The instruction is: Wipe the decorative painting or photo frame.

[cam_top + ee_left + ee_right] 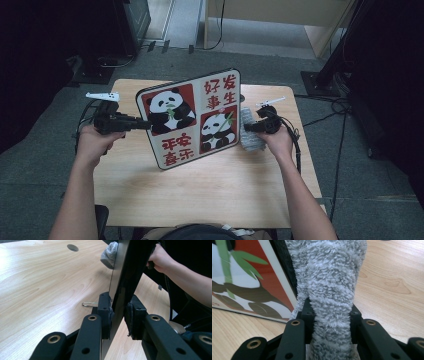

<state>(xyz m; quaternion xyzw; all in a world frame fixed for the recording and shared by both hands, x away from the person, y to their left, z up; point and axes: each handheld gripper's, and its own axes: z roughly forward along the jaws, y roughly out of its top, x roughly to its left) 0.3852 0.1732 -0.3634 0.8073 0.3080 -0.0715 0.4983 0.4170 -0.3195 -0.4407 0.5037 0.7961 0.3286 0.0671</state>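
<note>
The left gripper [131, 123] pinches the left edge of the flat, square panda picture board with red panels and a black back [192, 120], its fingers [104, 311] pressed on front and back so the board stands tilted on one lower corner on the pale wooden counter [210, 185], probably to steady the board for wiping. The right gripper [251, 127] has its fingers [306, 311] squeezing a fluffy grey microfibre cloth [329, 290], which hangs just beside the board's right edge, by the look of it ready to rub the black backing.
</note>
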